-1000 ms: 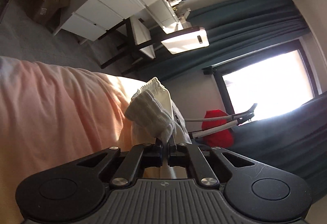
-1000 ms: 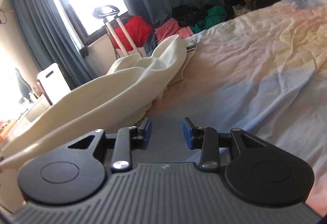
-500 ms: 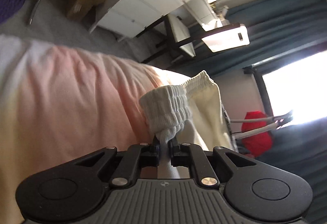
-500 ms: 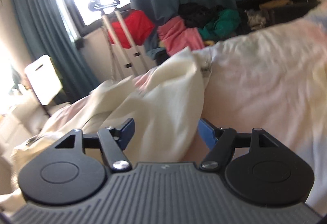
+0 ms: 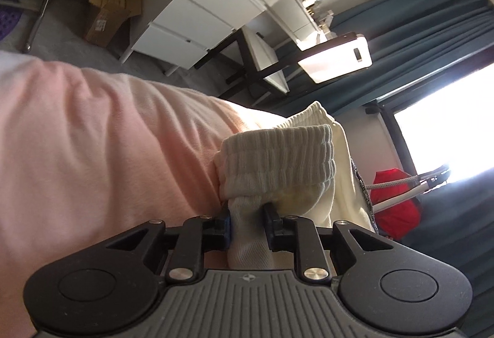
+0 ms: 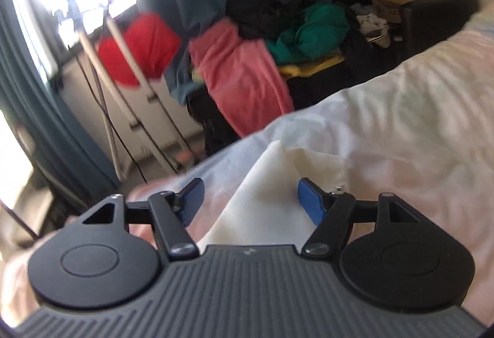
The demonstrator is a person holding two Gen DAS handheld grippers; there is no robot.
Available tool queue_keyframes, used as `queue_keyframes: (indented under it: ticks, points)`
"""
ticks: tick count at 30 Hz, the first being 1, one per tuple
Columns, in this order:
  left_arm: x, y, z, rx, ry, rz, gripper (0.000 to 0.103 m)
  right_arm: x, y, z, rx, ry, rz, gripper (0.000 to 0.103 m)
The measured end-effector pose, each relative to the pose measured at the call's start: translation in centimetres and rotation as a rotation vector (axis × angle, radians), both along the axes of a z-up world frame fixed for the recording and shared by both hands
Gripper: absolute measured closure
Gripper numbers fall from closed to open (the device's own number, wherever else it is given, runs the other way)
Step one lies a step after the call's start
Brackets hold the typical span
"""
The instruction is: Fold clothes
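Note:
A cream garment lies on the pink bed sheet. My left gripper is shut on the garment's ribbed elastic waistband, which bunches up just past the fingers. My right gripper is open wide, its blue pads on either side of a corner of the same cream garment that lies flat on the bed near its edge. The pads do not touch the cloth.
Past the bed edge stand a pile of clothes in pink, green and black on a dark sofa, a red bag and a white stand by the window. White drawers, a chair and a cardboard box stand on the floor.
My left gripper's jaws have parted a little around the thicker waistband and the view has swung over the bed. My right gripper has moved forward to the garment's corner at the bed edge, still open.

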State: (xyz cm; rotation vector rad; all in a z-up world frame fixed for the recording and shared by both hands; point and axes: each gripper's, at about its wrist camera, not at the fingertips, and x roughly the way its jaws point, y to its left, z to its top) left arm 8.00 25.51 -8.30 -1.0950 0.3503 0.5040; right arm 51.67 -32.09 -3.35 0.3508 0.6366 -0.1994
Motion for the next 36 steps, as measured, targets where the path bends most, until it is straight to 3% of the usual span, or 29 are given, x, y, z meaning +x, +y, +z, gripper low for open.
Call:
queue_keyframes:
  ticks: [1, 3, 6, 10, 12, 17, 19, 22, 27, 29, 30, 32, 34, 36]
  points:
    - [0.3, -0.1, 0.0, 0.013, -0.003, 0.001, 0.080, 0.4, 0.6, -0.4, -0.047, 0.026, 0.008, 0.060]
    - [0.8, -0.5, 0.0, 0.041, -0.009, 0.000, 0.080, 0.7, 1.6, -0.9, -0.118, 0.047, 0.018, 0.078]
    - [1.1, -0.7, 0.1, 0.056, -0.016, -0.004, 0.081, -1.3, 2.1, 0.0, -0.158, -0.016, -0.005, 0.090]
    - [0.9, -0.5, 0.4, 0.048, -0.032, -0.011, 0.085, -5.7, 0.8, 3.0, -0.183, -0.106, -0.089, 0.093]
    - [0.5, -0.2, 1.0, 0.052, -0.052, -0.022, 0.094, -8.6, -0.4, 4.9, -0.180, -0.167, -0.143, 0.093]
    - [-2.0, 0.9, 4.0, 0.102, -0.170, -0.037, 0.100, -17.8, -5.6, 8.8, -0.128, -0.235, -0.337, 0.093]
    - [-3.1, 1.9, 5.1, 0.088, -0.229, -0.026, 0.100, -21.9, -8.1, 9.8, -0.097, -0.255, -0.419, 0.093]
    - [-5.0, 4.0, 5.7, 0.007, -0.295, -0.001, 0.100, -28.0, -11.5, 9.2, -0.054, -0.280, -0.509, 0.093]
    - [-6.4, 6.7, 5.3, -0.138, -0.213, -0.018, 0.100, -37.0, -15.2, 3.6, 0.045, -0.243, -0.580, 0.093]
    - [-7.0, 7.6, 5.2, -0.173, -0.159, -0.022, 0.100, -39.7, -16.3, 0.9, 0.161, -0.192, -0.613, 0.094]
    - [-7.3, 7.8, 5.2, -0.179, -0.141, -0.029, 0.100, -40.8, -17.0, -0.2, 0.253, -0.158, -0.635, 0.097]
    - [-7.9, 8.2, 5.5, -0.172, -0.108, -0.045, 0.100, -42.7, -18.5, -1.3, 0.460, -0.192, -0.654, 0.097]
    - [-8.7, 8.4, 5.8, -0.145, -0.078, -0.076, 0.100, -43.8, -19.1, -1.3, 0.543, -0.214, -0.656, 0.098]
    - [-9.4, 8.2, 6.0, -0.112, -0.049, -0.103, 0.099, -44.3, -19.3, -1.7, 0.564, -0.186, -0.663, 0.097]
